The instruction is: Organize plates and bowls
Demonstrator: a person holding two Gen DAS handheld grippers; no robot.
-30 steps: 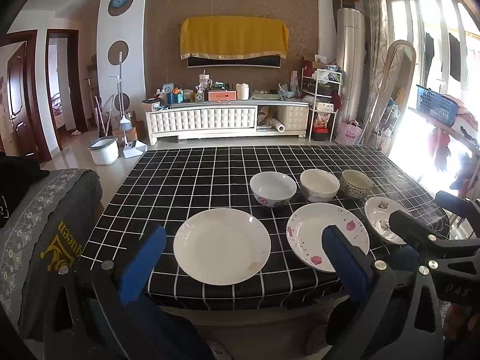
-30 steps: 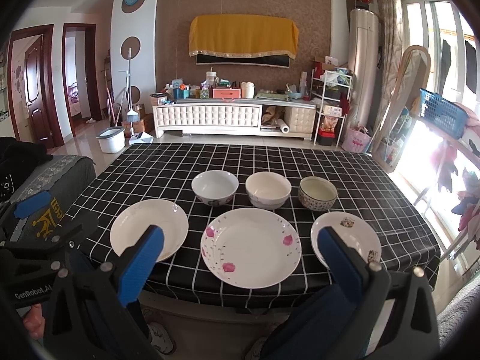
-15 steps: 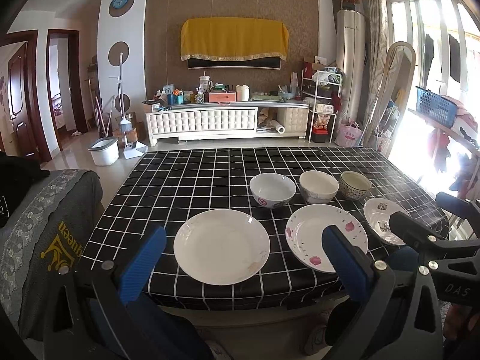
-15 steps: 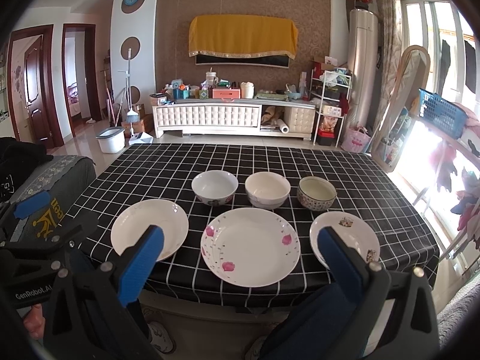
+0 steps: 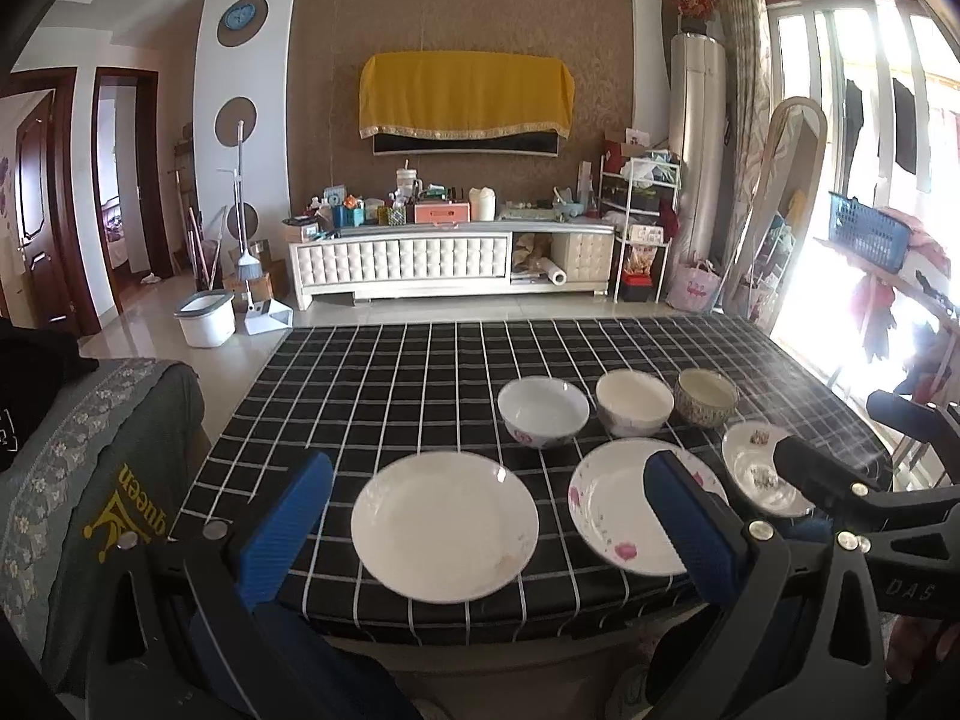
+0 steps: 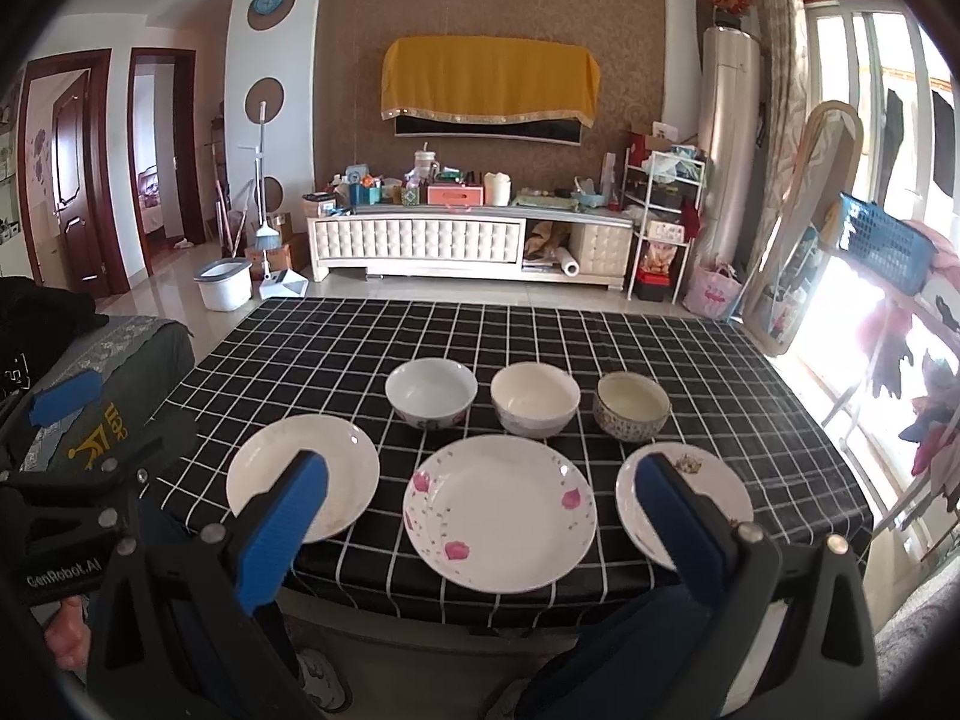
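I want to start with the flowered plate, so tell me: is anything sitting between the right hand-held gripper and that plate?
Nothing visible. The right hand-held gripper is open in front of the table's near edge, and the white pink-flowered plate lies straight ahead of it on the black checked tablecloth. The three bowls stand behind the plate.

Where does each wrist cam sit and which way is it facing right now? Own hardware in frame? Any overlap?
Left wrist: on the left gripper, held off the near table edge, facing the plain white plate; open blue fingers show, and the right gripper at the right edge.
Right wrist: on the right gripper, facing the pink-flowered plate; open fingers show, and the left gripper plus part of a hand at lower left.
Shared: three plates, three bowls, checked tablecloth, room behind.
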